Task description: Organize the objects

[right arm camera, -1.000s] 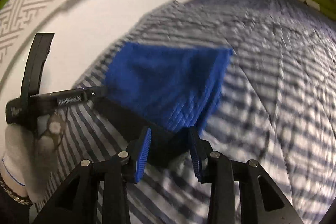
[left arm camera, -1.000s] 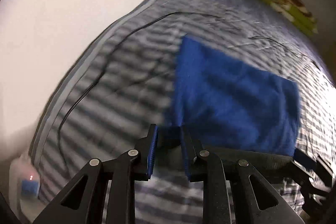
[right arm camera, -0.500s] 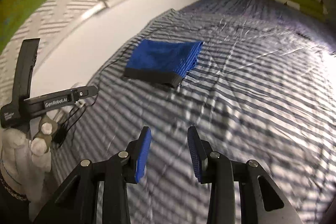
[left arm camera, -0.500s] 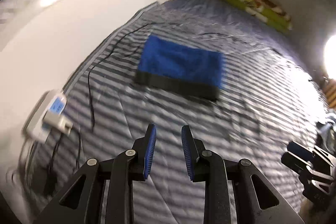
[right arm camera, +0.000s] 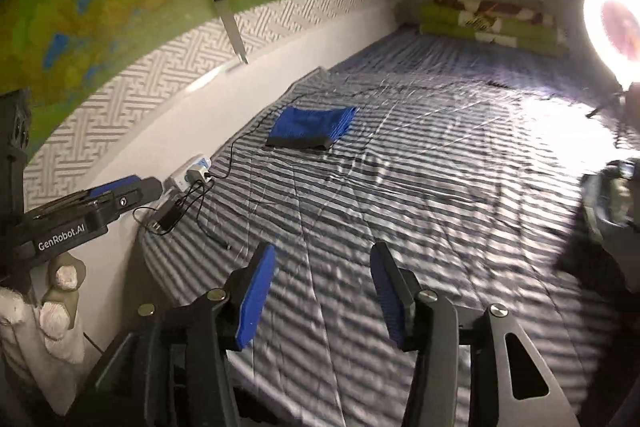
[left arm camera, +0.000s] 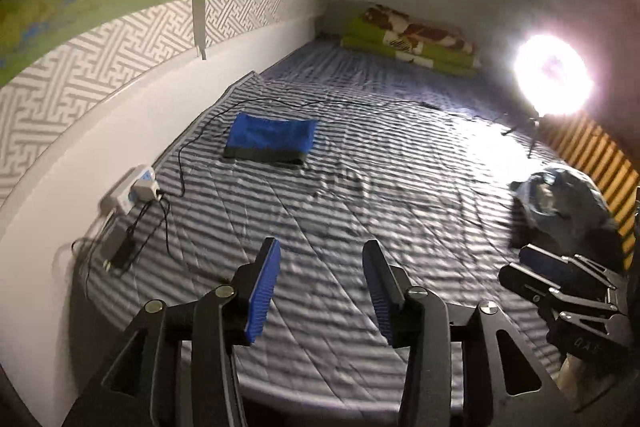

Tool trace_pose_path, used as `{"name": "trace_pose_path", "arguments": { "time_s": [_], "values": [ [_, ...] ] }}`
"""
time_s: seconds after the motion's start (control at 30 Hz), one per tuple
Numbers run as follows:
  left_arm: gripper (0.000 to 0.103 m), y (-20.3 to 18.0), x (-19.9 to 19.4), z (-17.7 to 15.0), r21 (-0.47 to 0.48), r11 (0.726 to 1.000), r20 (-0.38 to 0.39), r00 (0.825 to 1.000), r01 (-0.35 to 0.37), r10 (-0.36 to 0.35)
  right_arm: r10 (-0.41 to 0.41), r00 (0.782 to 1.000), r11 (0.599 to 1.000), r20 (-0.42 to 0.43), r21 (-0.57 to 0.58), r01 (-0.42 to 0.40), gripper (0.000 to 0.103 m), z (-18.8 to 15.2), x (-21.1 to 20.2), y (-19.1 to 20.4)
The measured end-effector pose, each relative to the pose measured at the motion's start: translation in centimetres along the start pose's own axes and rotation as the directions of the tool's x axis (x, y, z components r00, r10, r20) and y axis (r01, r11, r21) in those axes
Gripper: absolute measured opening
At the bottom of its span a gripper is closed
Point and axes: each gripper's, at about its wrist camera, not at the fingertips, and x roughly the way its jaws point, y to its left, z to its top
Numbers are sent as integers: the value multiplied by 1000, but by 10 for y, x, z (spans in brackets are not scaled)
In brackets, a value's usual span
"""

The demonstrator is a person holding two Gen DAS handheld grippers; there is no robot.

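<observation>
A folded blue towel with a black band (left arm camera: pixel 272 141) lies flat on the striped bed near the left wall; it also shows in the right wrist view (right arm camera: pixel 310 128). My left gripper (left arm camera: pixel 320 267) is open and empty, well back from the towel above the bed's near end. My right gripper (right arm camera: pixel 322 275) is open and empty, also far from the towel. The left gripper shows at the left edge of the right wrist view (right arm camera: pixel 100 199); the right gripper shows at the right of the left wrist view (left arm camera: pixel 560 279). A crumpled dark blue garment (left arm camera: pixel 560 199) lies at the bed's right side.
A white power strip with plugs and black cables (left arm camera: pixel 132 189) sits by the left wall. Folded green and brown blankets (left arm camera: pixel 416 41) lie at the far end. A bright ring light on a tripod (left arm camera: pixel 550 79) stands at the right. Striped bedding (left arm camera: pixel 400 195) covers the middle.
Both grippers let go of the towel, pulled back and up away from it, and opened wider. The towel stays folded by the wall.
</observation>
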Motion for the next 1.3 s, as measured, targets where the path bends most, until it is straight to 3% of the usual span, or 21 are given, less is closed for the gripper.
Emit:
{"name": "trace_pose_path", "arguments": {
  "time_s": [0.1, 0.2, 0.43, 0.77, 1.3],
  "values": [
    [57, -20, -40, -27, 10, 1000, 32, 999, -8, 7, -25, 999, 999, 45, -24, 26, 60, -20, -39, 4],
    [65, -41, -68, -56, 38, 999, 49, 999, -25, 23, -62, 995, 997, 81, -37, 65, 62, -42, -73, 8],
    [67, -65, -95, -105, 60, 998, 13, 1000, 8, -9, -90, 988, 996, 124, 3, 90, 63, -79, -119, 8],
    [80, -66, -95, -114, 76, 997, 14, 1000, -10, 9, -127, 987, 992, 95, 15, 126, 64, -102, -116, 9],
    [82, -45, -79, -111, 32, 999, -14, 1000, -20, 21, -148, 986, 989, 78, -10, 149, 64, -103, -100, 15]
  ]
}}
